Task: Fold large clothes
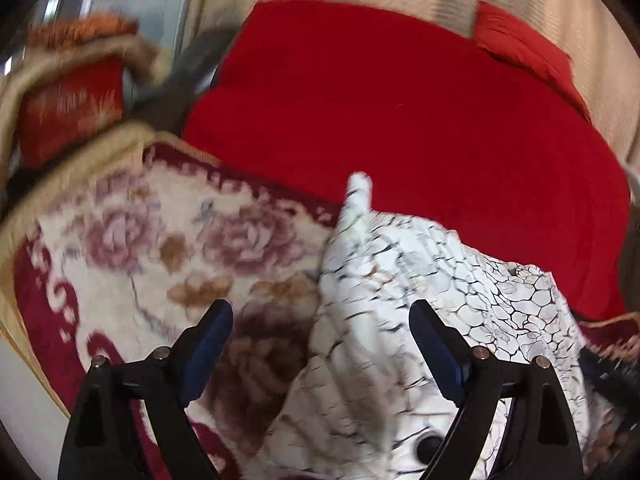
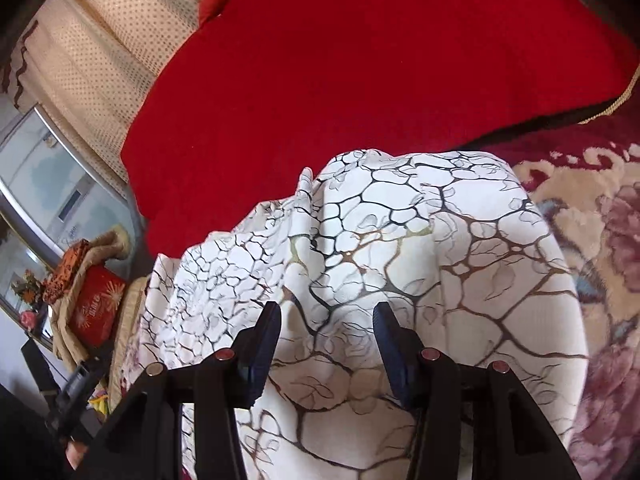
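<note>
I can make out pale characters on the red box (image 2: 98,306), too small to read. The white garment (image 2: 400,248), veined with black and brown cracks, lies bunched on the floral blanket (image 1: 168,248) against the red cover's (image 2: 360,60) near edge. My left gripper (image 1: 320,312) gapes wide, pads pressing nothing. My right gripper (image 2: 326,316) stands half-wide above the cloth, nothing clamped.

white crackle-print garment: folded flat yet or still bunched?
Bunched. The white crackle-print garment humps up in loose creases over the floral blanket, one corner peaking; no flat fold edges visible.
</note>
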`<state>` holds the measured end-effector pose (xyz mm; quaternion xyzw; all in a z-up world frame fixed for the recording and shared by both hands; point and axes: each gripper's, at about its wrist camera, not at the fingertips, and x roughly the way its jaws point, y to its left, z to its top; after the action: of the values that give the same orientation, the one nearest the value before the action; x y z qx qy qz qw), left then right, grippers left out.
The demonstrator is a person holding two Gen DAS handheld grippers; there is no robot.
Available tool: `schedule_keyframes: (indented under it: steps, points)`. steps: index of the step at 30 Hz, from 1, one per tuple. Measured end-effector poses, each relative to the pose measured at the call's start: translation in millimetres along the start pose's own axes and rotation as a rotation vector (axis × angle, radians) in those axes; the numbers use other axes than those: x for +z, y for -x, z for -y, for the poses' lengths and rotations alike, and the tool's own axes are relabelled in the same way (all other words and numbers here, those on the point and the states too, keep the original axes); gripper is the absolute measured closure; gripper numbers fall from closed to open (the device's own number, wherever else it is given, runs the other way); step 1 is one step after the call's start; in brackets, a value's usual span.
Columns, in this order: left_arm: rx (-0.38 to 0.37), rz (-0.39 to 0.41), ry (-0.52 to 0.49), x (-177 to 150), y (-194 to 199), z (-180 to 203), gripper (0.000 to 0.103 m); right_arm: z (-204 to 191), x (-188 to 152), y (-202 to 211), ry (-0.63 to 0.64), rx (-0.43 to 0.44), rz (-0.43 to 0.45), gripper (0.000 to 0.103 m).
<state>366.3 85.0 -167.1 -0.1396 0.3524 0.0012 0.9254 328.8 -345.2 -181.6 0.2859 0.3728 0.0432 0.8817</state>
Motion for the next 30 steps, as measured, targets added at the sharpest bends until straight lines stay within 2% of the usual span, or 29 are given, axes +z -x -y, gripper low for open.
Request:
schedule_keyframes:
  steps: [4,7,9,11,13,15,17,22,23,26,28,30]
  points:
    - [-0.045,-0.077,0.075,-5.1,-12.0,-20.3,0.013,7.0,-2.5,-7.5,-0.015,0.002,-0.038,0.051]
    - [-0.036,-0.093,0.024,-9.8,-18.3,-13.6,0.013,2.3,-3.3,-1.2,0.012,0.008,-0.008,0.051]
    - [0.002,-0.138,-0.01,-14.7,-29.8,-6.6,0.013,-3.8,-3.5,3.7,0.029,0.028,0.011,0.051]
    - [0.03,-0.238,-0.041,-23.2,-48.3,-1.3,0.013,-7.6,-4.0,3.9,0.038,0.024,0.014,0.051]
    - [0.024,-0.291,-0.039,-30.9,-59.0,0.6,0.013,-6.5,-5.4,-4.3,0.04,-0.01,-0.022,0.051]
    - [0.007,-0.282,-0.033,-30.9,-57.4,0.6,0.015,0.9,-6.8,-16.4,0.013,-0.031,-0.074,0.051]
    - [-0.003,-0.249,-0.03,-28.0,-50.0,0.2,0.018,0.6,-4.8,-14.3,0.0,-0.014,-0.068,0.052]
    - [0.062,-0.112,-0.041,-16.5,-28.4,4.1,0.018,9.8,3.3,15.9,-0.03,0.036,0.029,0.051]
    - [0.079,-0.067,-0.053,-14.3,-21.3,7.6,0.018,14.9,5.7,22.4,-0.043,0.038,0.052,0.051]
    - [0.132,0.002,-0.099,-10.1,-14.6,17.4,0.018,27.4,11.8,37.4,-0.082,0.059,0.103,0.05]
    - [0.154,-0.007,-0.124,-9.8,-14.9,23.0,0.018,28.2,14.1,39.6,-0.091,0.072,0.113,0.05]
    - [0.126,-0.054,-0.101,-9.9,-21.1,22.1,0.018,25.9,12.9,38.3,-0.089,0.087,0.097,0.05]
